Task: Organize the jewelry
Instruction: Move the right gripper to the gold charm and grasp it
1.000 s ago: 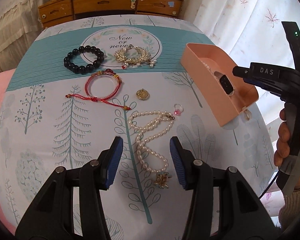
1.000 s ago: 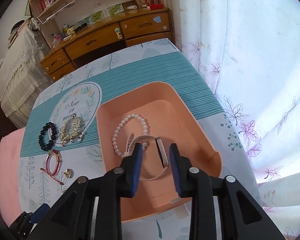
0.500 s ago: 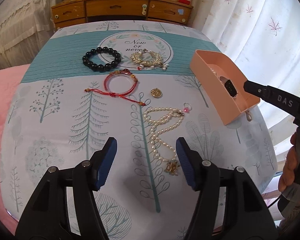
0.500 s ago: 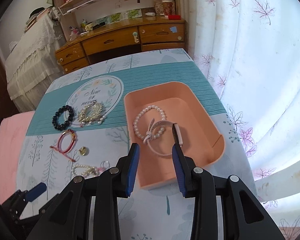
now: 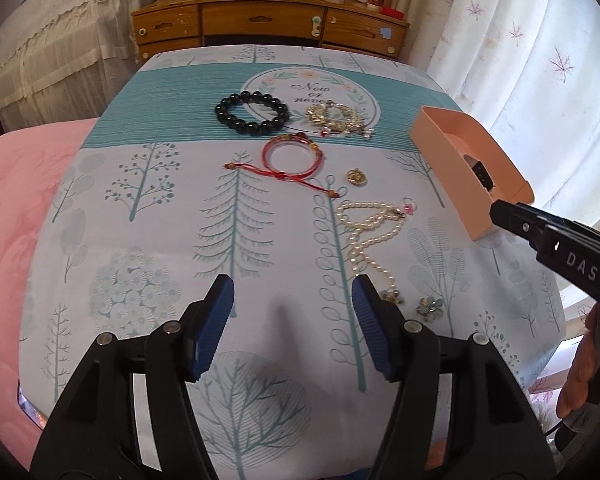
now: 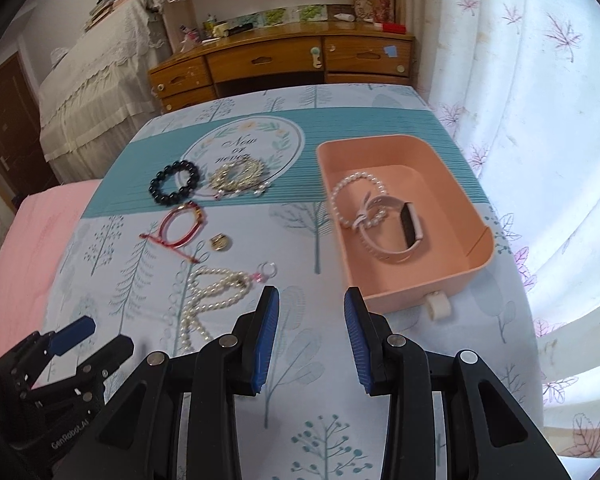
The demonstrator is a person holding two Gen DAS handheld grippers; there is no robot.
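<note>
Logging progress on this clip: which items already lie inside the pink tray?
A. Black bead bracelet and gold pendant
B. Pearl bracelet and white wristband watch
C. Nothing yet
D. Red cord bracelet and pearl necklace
B: the right wrist view shows the pearl bracelet and white wristband watch inside the pink tray.

Ahead of you stands a wooden dresser [image 6: 284, 64] cluttered on top; a lace-draped bed [image 6: 96, 92] sits to its left; leaf-print curtains [image 6: 540, 100] hang right; a pink blanket [image 5: 16, 216] lies beside the tree-print cloth [image 5: 228, 216].
</note>
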